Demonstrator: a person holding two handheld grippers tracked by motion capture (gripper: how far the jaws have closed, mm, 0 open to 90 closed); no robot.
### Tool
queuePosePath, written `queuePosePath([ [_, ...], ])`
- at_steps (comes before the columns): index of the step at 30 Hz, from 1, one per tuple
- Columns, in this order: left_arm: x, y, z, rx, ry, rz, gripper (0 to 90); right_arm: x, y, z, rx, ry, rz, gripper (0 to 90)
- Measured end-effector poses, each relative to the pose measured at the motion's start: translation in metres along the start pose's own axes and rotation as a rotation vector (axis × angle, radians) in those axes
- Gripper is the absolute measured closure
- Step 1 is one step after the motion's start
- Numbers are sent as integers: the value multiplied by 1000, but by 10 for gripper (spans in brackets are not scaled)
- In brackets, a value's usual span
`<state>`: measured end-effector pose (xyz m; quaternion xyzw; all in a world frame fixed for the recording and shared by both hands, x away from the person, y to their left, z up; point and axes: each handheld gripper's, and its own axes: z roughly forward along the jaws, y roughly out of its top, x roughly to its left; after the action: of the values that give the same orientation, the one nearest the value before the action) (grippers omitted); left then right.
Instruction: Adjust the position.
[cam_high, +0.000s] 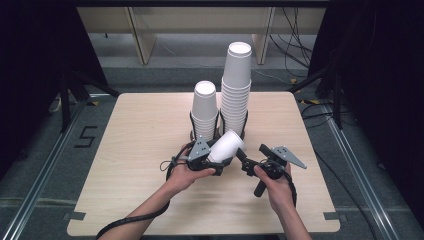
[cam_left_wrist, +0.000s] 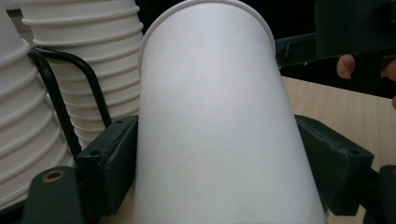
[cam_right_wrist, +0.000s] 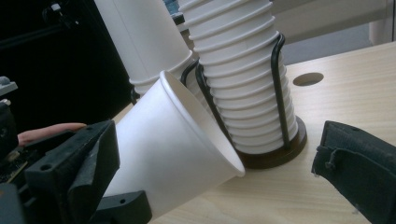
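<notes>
Your left gripper (cam_high: 216, 161) clasped the paper cup (cam_high: 226, 146), its long axis tilted, rim toward your open, empty right gripper (cam_high: 250, 159).

Single paper cup (cam_left_wrist: 210, 121): base cut off by the lower edge in the left gripper view, hiding the counter behind it. Taller cup stack (cam_right_wrist: 243, 70), beside that cup: top cut off above. Cup interior not visible.

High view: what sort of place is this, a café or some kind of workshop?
Most likely a lab or recording studio, not a café: black curtains flank a bare wooden table, loose cables trail over the floor, and taped marks sit beside it.
</notes>
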<state>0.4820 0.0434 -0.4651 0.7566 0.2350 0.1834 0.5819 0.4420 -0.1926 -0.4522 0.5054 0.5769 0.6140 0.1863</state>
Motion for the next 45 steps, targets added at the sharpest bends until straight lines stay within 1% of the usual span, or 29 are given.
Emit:
queuePosePath([
  [3,0,0,1,-2,1,0,190,0,0,0,6,-20,11,4],
  [4,0,0,1,-2,0,-1,190,0,0,0,7,-14,18,4],
  [5,0,0,1,-3,1,-1,190,0,0,0,8,-2,41,4],
  [6,0,0,2,-6,0,0,190,-1,-1,1,0,5,36,4],
  [7,0,0,2,-2,2,1,190,0,-1,1,2,10,49,4],
  [8,0,0,2,-6,3,1,190,-1,-1,2,2,9,45,4],
  [9,0,1,2,-7,3,1,190,0,-1,2,15,2,60,4],
  [10,0,1,2,-7,4,2,190,0,-2,2,16,7,69,4],
  [11,-1,1,2,-8,4,2,190,-1,-2,2,10,12,62,4],
  [13,-1,0,3,-12,4,2,190,0,-3,4,21,14,101,4],
  [14,1,2,4,-27,10,41,190,-1,-3,3,18,17,97,4],
  [15,1,2,4,-29,9,41,190,-1,-3,4,22,9,102,4],
  [17,0,2,4,-28,7,37,190,0,-3,5,24,15,139,4],
  [18,-1,2,4,-26,4,26,190,-1,-4,5,21,25,139,4],
  [19,-2,1,4,-16,5,10,190,-1,-4,6,24,30,167,4],
  [20,-3,1,4,-17,5,2,190,-2,-4,6,21,30,169,4],
  [21,-3,1,4,-18,4,-1,190,-1,-5,7,22,36,199,4],
  [22,-3,2,4,-18,3,9,190,-1,-5,7,23,37,223,4],
  [24,-3,2,5,-19,3,9,190,-2,-6,9,20,45,251,4],
  [25,-4,2,5,-19,1,9,190,-2,-6,9,21,44,257,4],
  [27,-4,3,6,-24,0,3,189,-4,-8,10,22,62,259,4],
  [31,-5,3,6,-31,2,-2,189,-3,-9,11,25,53,262,4],
  [33,-5,3,6,-26,3,10,190,-3,-9,12,29,55,264,4],
  [36,-5,4,7,-24,2,16,189,-3,-10,12,32,56,284,4],
  [38,-6,4,8,-31,-4,11,190,-5,-10,13,29,63,284,4],
  [45,-8,5,9,-34,-6,14,190,-5,-11,16,32,67,316,4],
])
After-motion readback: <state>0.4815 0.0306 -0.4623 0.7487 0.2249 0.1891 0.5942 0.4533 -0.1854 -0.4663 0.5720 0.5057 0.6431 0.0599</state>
